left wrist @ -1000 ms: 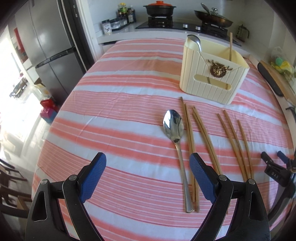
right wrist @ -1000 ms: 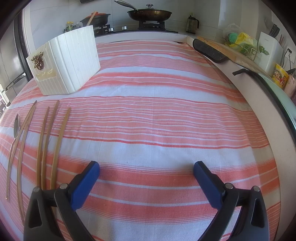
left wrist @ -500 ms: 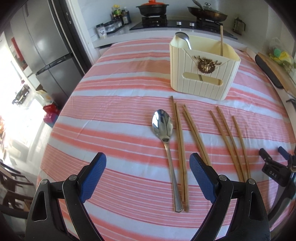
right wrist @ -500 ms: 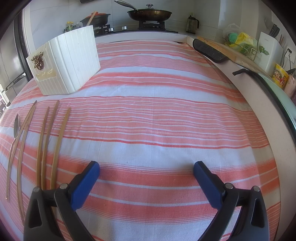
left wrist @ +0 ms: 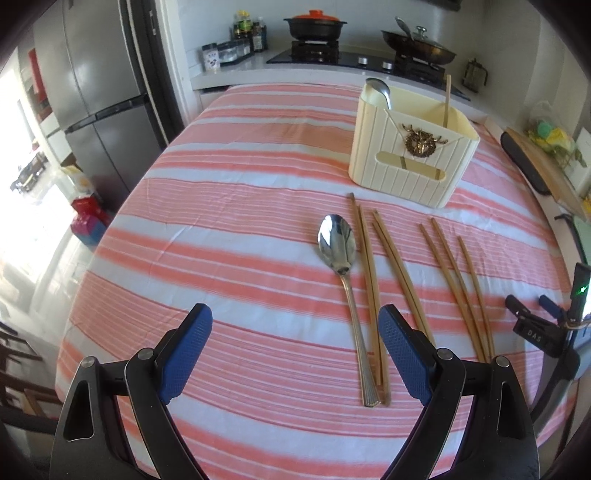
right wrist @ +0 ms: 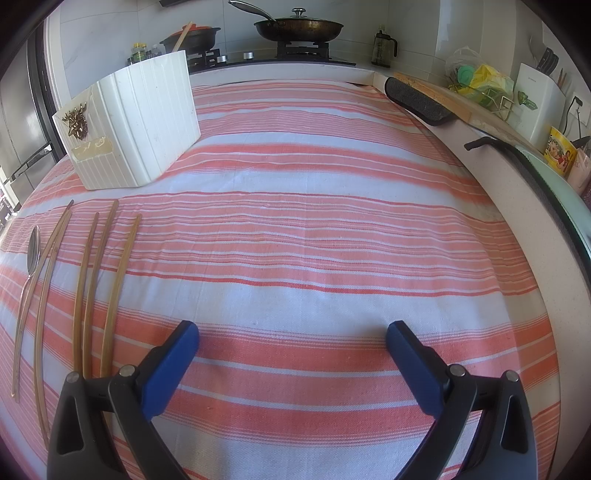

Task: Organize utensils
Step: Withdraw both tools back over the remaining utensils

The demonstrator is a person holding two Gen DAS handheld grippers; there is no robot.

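A steel spoon lies on the striped tablecloth, with several wooden chopsticks fanned out to its right. Behind them stands a cream utensil holder that holds one spoon and one chopstick. My left gripper hovers open just left of the spoon's handle, nothing between its blue pads. My right gripper is open above bare cloth, right of the chopsticks; the spoon and the holder show at the left. Its tip shows at the left view's right edge.
A stove with a black pot and a frying pan runs along the far counter. A fridge stands at the left past the table edge. A cutting board and a knife block line the right counter.
My left gripper has pulled back and shifted left, so the spoon, chopsticks and holder sit farther off and more to the right. The right gripper has not moved.
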